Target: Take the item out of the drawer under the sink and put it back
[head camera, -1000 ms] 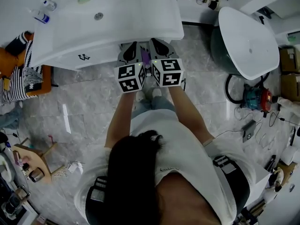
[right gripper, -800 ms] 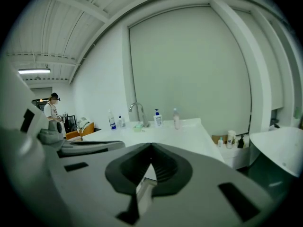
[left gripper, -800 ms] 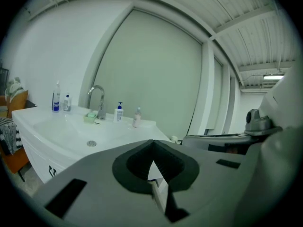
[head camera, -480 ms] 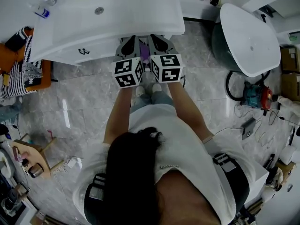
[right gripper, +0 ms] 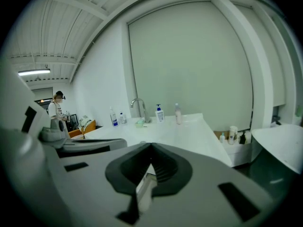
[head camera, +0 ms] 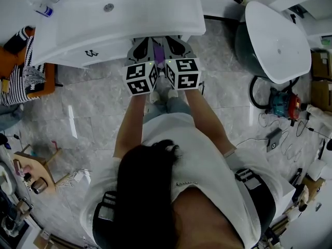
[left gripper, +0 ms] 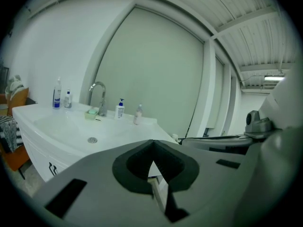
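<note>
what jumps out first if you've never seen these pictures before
In the middle of the head view, the left gripper and the right gripper sit side by side. Each carries a black-and-white marker cube, and both have their jaws together, pointing at the front edge of the wide white sink. At the upper right stands a white oval tub.

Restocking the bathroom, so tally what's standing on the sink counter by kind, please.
Bottles: 4
Faucet: 1
Green dish: 1
Total: 6
</note>
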A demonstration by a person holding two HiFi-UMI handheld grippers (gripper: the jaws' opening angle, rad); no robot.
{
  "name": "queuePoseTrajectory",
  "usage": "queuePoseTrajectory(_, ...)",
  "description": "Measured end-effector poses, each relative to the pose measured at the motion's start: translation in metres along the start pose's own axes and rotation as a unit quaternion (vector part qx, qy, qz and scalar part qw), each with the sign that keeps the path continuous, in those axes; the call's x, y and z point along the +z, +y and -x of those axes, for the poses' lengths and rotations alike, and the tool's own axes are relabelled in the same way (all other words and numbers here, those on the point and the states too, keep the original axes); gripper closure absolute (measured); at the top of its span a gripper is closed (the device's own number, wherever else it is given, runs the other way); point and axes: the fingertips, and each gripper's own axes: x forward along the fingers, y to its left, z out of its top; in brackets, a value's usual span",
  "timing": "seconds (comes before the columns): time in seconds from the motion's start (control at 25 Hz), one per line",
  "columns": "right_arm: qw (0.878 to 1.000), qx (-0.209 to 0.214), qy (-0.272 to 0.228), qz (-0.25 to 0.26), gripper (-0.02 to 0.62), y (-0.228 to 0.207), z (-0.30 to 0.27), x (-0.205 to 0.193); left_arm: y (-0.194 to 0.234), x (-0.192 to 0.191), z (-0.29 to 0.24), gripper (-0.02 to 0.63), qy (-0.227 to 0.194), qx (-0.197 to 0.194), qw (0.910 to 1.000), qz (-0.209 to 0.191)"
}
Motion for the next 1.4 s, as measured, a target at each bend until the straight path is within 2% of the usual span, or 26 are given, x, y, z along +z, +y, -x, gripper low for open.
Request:
queuePoseTrajectory(0.24,1.0,0.008,0.007,-0.015,0.58,0.001,-0.008,-0.01,0.01,-0.009,-0.004,0.603,0.014,0.007,0.9999,0.002)
queuePoseTrajectory(0.76,0.995,0.015,0.082,-0.055,0.569,-0.012,-0.033,-0.069,0.039,-0.06,-0.013,0.603,0.071,0.047,0.9961,0.026)
queuePoseTrajectory(0.88,0.992,0.03,0.101,-0.067,0.455,-0.011,-0.044,-0.085,0.049,-0.071,-0.018,0.603,0.079,0.056,0.9949,0.029)
queuePoseTrajectory(1.2,0.983,0.042,0.161,-0.074,0.358,-0.011,-0.075,-0.128,0.069,-0.093,-0.033,0.603,0.099,0.072,0.9918,0.039)
queuePoseTrajectory(1.4,0.977,0.048,0.192,-0.08,0.342,-0.017,-0.096,-0.156,0.08,-0.109,-0.043,0.603,0.109,0.085,0.9894,0.044)
